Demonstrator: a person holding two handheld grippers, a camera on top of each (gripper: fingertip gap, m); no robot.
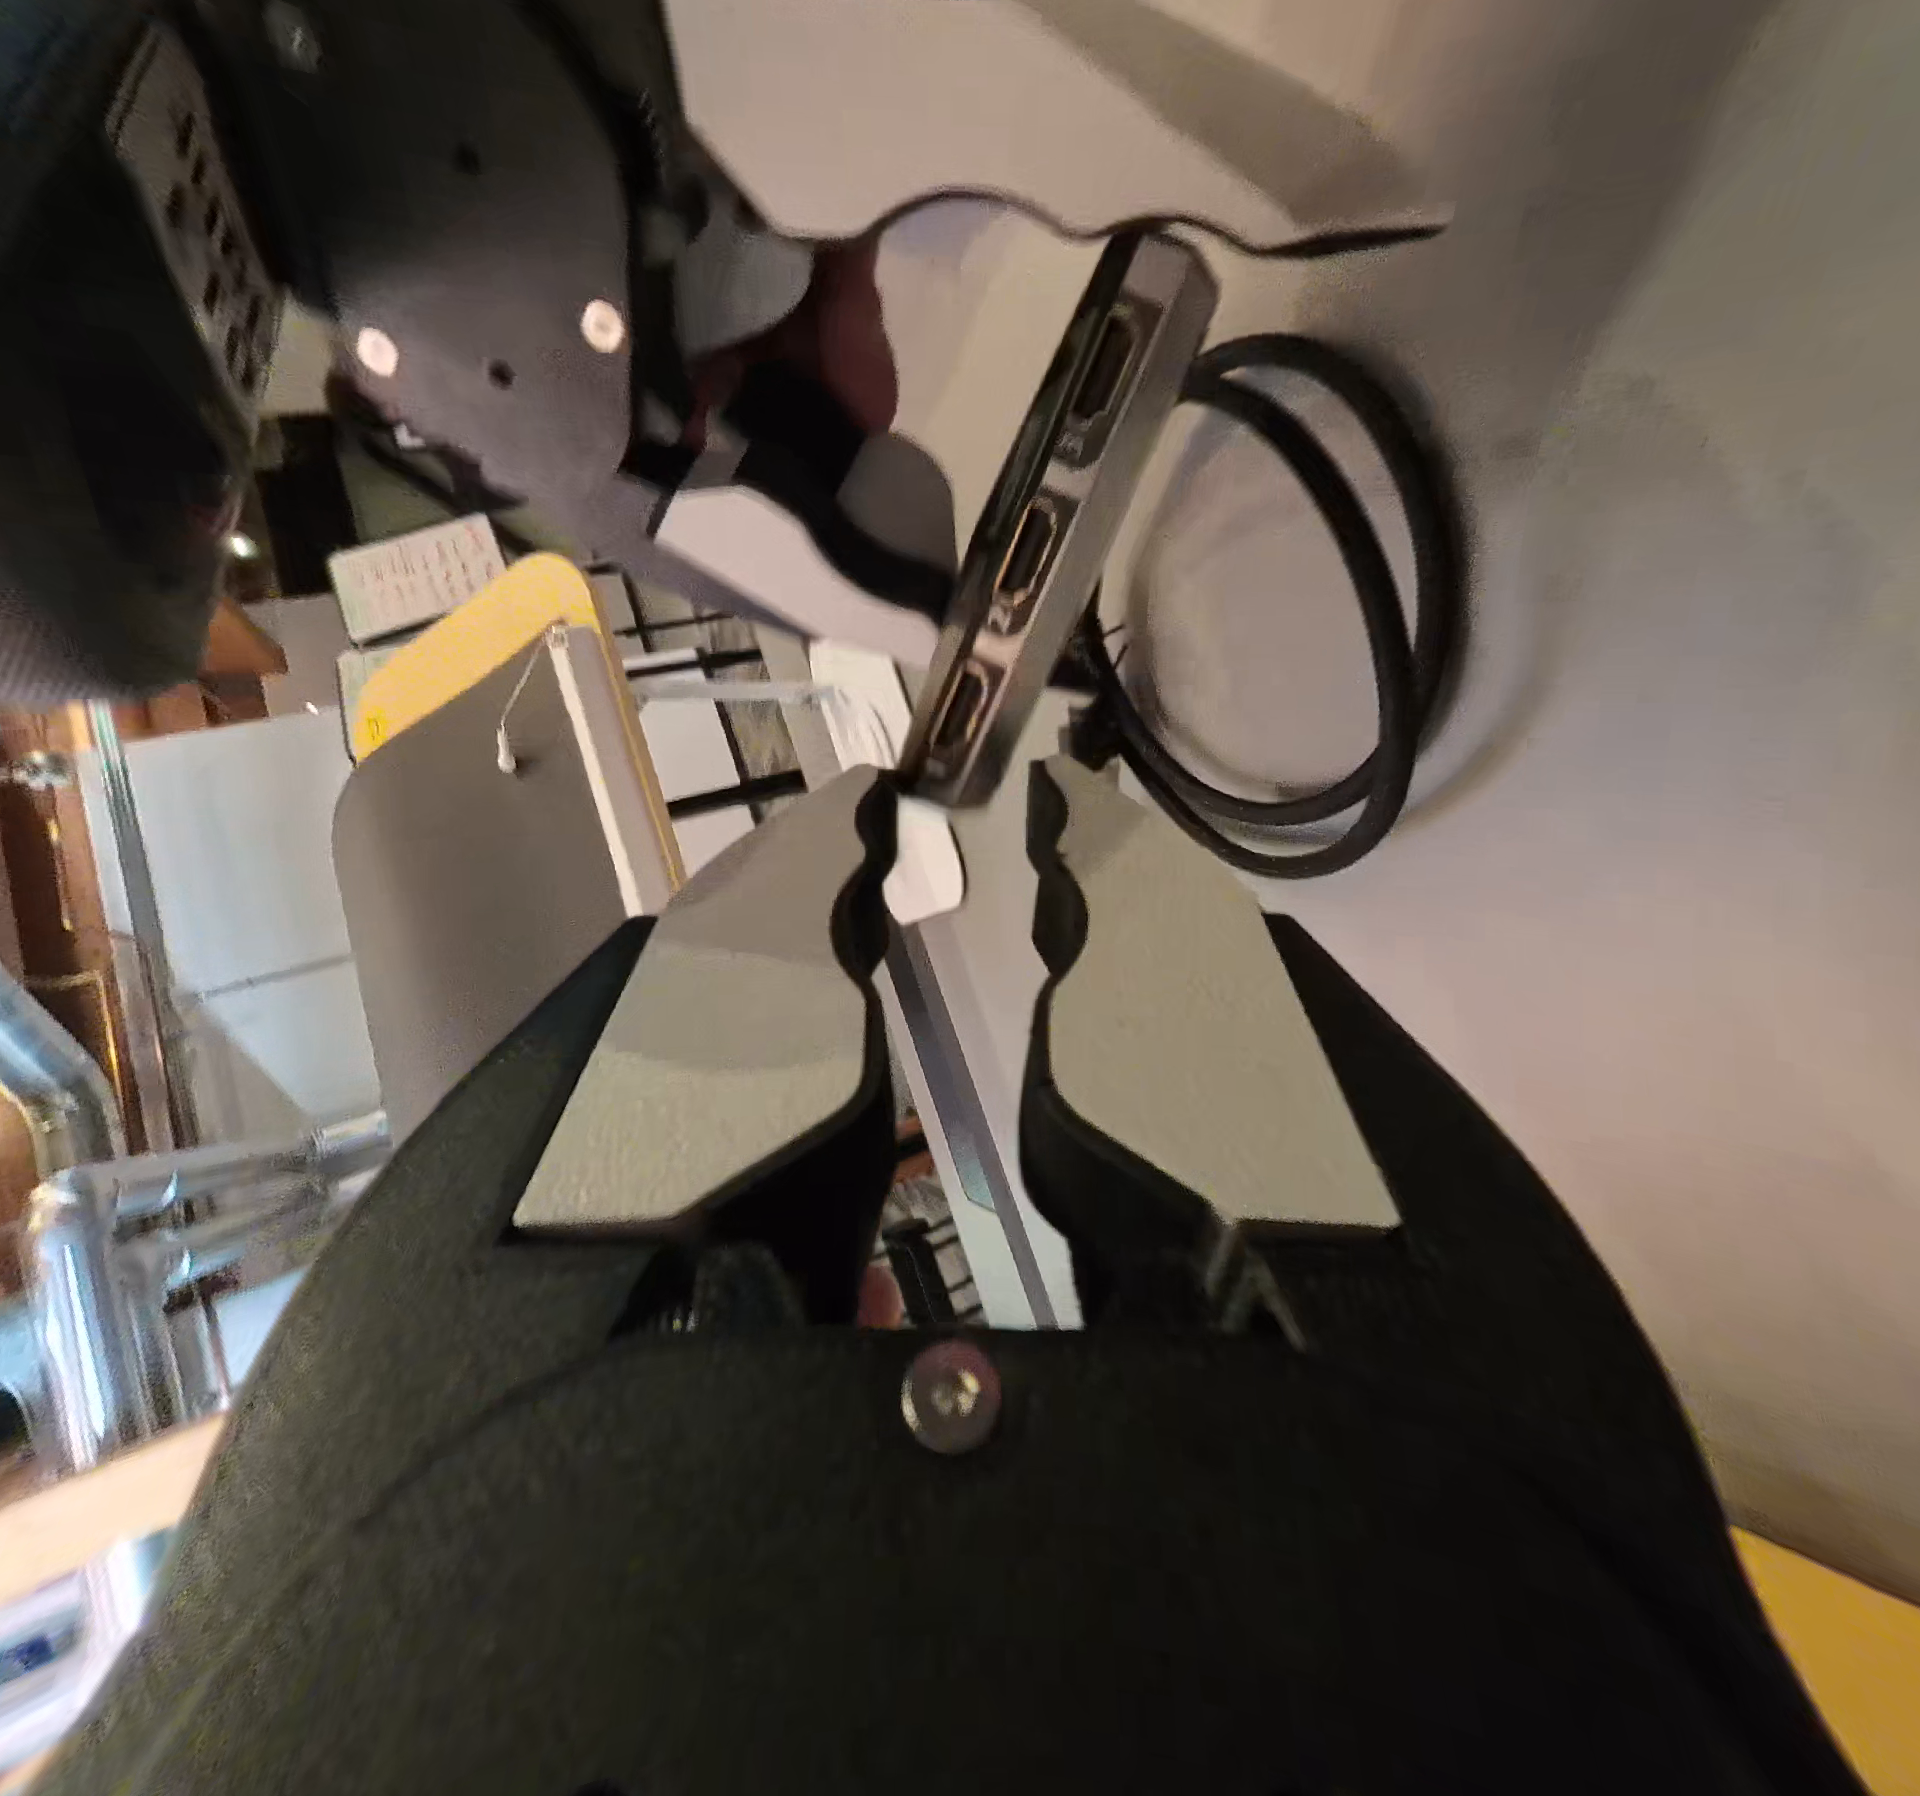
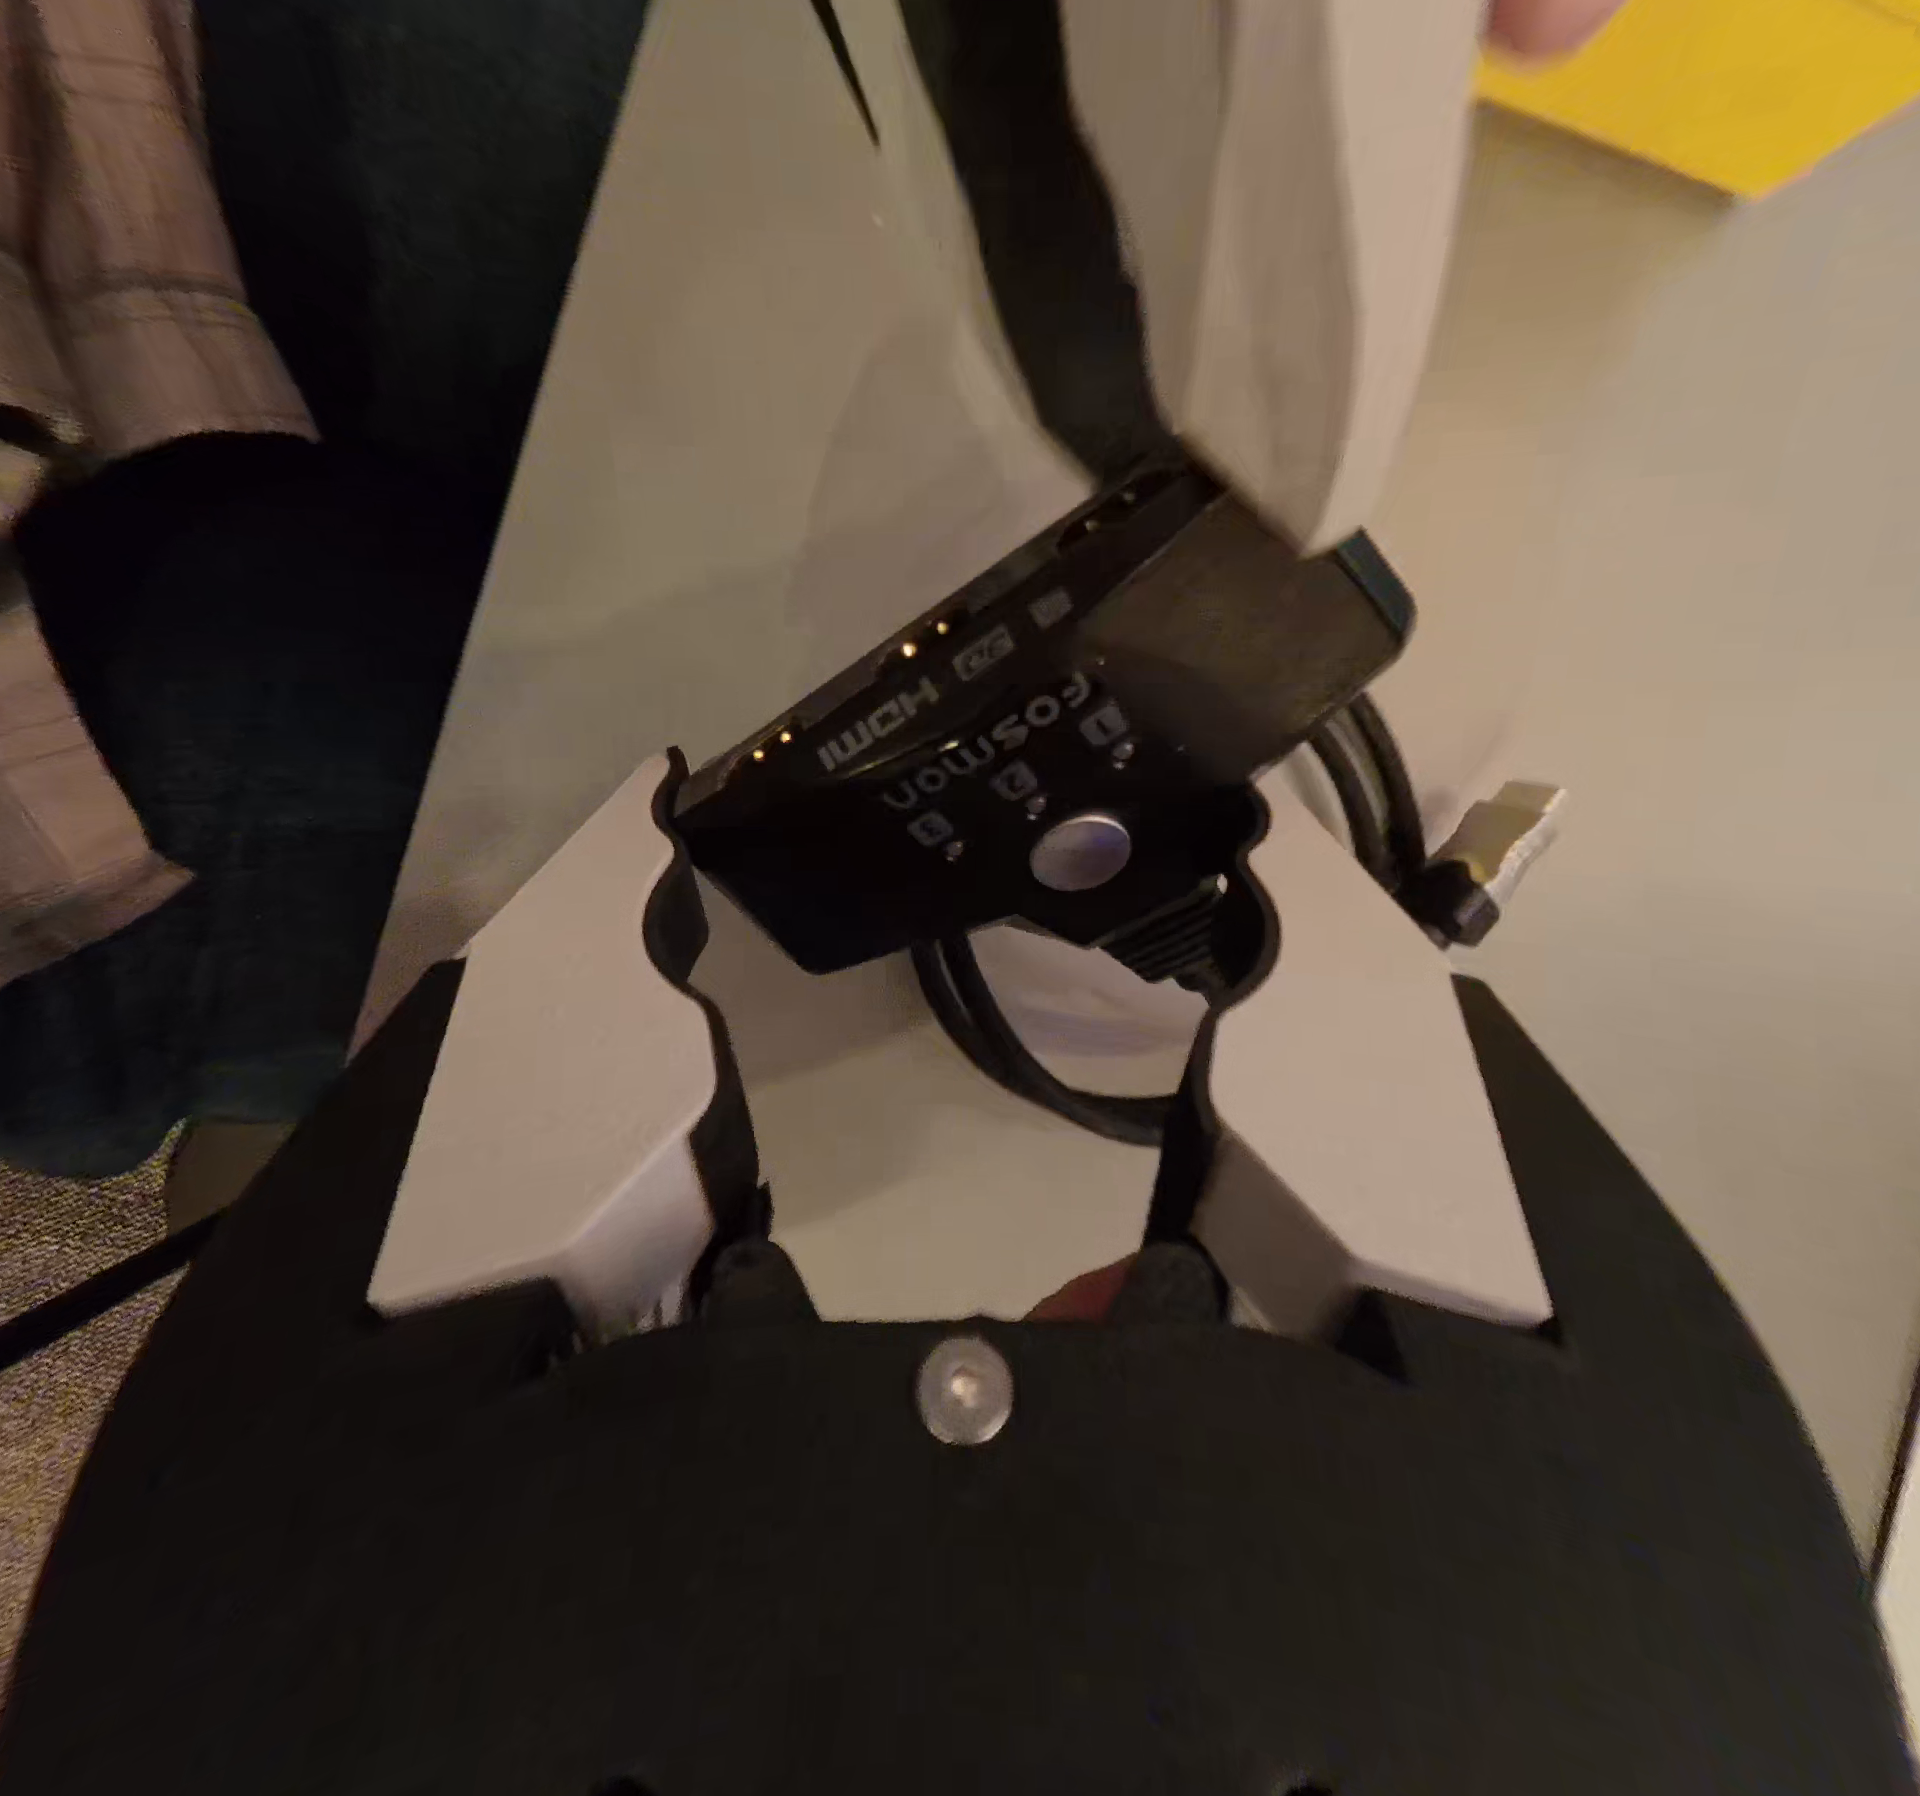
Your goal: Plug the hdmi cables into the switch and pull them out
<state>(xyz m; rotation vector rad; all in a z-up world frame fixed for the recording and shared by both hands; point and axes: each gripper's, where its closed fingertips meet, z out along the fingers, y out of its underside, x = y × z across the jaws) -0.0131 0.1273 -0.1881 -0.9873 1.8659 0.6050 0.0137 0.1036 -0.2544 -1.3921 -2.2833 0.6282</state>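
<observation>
1. The white counter is carrying everything, and it is filling most of the background in both wrist views.
2. The right gripper is clamping the black switch across its width, with one finger pressing each side edge, so the switch is being held tilted, apparently just above the counter.
3. The left gripper is standing slightly apart with nothing between its fingers; the near end of the switch is sitting just beyond its fingertips, and I cannot tell whether they are touching it.
4. In the left wrist view the switch's long axis is running almost straight away from the left gripper, leaning a little to the right, and its three empty ports are lining up along that edge and facing left.
5. The switch's own black cable is lying coiled on the counter behind it, with its plug resting loose to the right in the right wrist view.
6. My judgement: no cable is plugged in yet, so the task is barely starting. The left gripper is the free one, so it should be fetching a plug and bringing it in square to the port face while the right gripper is steadying the switch.
7. The main risk is the switch twisting in the grip under insertion force.
</observation>
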